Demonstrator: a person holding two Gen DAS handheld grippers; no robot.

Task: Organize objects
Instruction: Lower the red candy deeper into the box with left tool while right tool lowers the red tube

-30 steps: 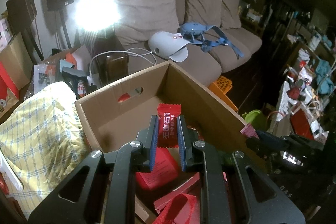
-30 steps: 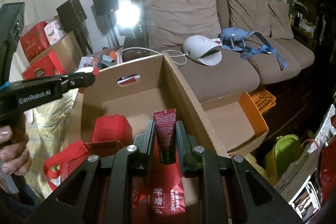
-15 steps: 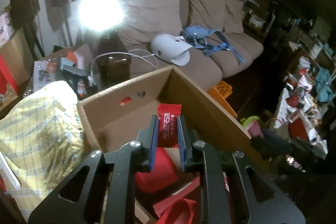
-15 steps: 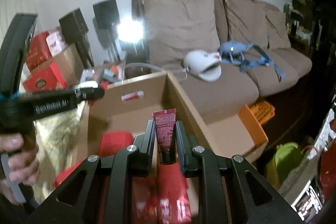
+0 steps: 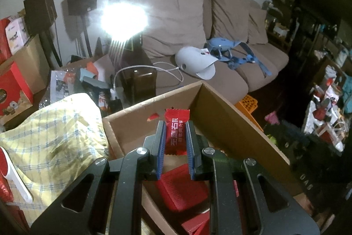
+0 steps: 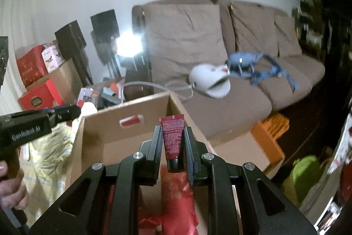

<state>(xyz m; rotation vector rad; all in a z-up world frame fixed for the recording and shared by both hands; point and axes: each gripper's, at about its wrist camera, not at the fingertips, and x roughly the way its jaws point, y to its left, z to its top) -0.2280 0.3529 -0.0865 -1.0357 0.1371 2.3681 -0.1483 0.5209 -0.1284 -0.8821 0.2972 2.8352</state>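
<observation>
Left wrist view: left gripper [image 5: 175,142] is pinching a red snack packet [image 5: 176,132] between its blue pads, with the packet upright and its crimped top clear of the fingertips. Grip sits on the packet's flat sides, which keeps the thin wrapper from folding. Below and ahead lies an open cardboard box [image 5: 237,124] already containing red packages [image 5: 182,188]; the packet hangs above the box interior, near the back wall with its handle slot. Judged from this position, the box is the collection point and the packet is staged for release into it. A yellow checked cloth [image 5: 50,138] lies just beside the box on the left.

Right wrist view: right gripper [image 6: 172,142] is clamped on a small red tube [image 6: 172,140], black cap toward the camera and crimped end pointing forward. Holding the tube by its body leaves the cap free and limits slipping. It also hangs over the same cardboard box [image 6: 105,129], above a red bag [image 6: 178,197]. The person's hand [image 6: 11,188] carrying the other gripper is visible at the left edge. The picture is slightly blurred.
</observation>
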